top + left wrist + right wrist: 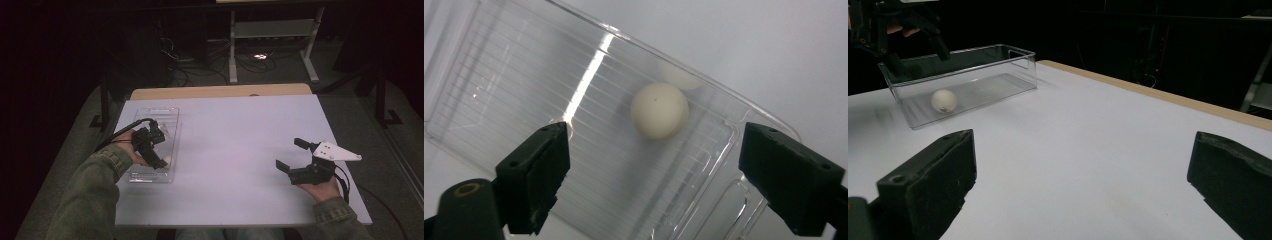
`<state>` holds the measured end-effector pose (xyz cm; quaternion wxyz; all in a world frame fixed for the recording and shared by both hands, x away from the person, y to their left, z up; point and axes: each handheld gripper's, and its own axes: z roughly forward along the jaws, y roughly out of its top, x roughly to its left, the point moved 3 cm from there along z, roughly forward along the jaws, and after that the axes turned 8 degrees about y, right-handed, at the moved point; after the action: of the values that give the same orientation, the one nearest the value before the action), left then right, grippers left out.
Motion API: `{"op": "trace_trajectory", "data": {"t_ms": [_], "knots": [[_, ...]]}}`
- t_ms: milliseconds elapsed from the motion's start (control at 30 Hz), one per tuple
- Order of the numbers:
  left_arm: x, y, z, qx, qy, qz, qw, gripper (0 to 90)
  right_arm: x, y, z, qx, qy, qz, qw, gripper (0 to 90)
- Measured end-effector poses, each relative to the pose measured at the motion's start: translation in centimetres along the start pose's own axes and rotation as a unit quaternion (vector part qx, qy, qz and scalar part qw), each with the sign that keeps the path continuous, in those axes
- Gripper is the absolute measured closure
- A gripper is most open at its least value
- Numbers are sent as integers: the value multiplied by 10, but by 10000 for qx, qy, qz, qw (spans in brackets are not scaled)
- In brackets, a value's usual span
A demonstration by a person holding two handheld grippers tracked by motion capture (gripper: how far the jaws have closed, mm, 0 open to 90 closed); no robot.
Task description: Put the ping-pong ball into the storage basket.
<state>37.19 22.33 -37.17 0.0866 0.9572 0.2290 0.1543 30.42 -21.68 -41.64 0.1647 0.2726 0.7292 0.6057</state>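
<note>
A clear plastic tray (170,116) lies on the left part of the white table, and a white ball (659,110) rests on its ribbed floor near one end. My left gripper (161,145) hovers over the tray, open, with the ball (168,160) below and between its jaws, untouched. The left gripper view looks straight down past the open left gripper (653,150) at the tray (514,75). My right gripper (292,155) is held low over the table's right side, open and holding nothing. The right gripper view looks across the open right gripper (1083,140) at the tray (998,55), the ball (943,100) and the left gripper (918,55).
The white table top (240,130) has a wooden strip (220,92) along its far edge. Behind it on the dark floor are cables and a white desk frame (232,50). Green sleeves come in from the bottom.
</note>
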Motion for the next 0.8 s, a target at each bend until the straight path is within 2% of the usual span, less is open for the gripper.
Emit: {"op": "trace_trajectory", "data": {"t_ms": [233,433,800], "knots": [[0,-1,-11,-368,193,-155,9990,12,0,1,-2,-30,-29,-8,10000,0],[1,-5,-17,-702,268,-363,9965,0,0,1,-2,-41,-37,-16,10000,0],[-5,-11,-22,-1054,314,-464,9929,0,-1,1,-2,-27,-45,-20,10000,0]]}}
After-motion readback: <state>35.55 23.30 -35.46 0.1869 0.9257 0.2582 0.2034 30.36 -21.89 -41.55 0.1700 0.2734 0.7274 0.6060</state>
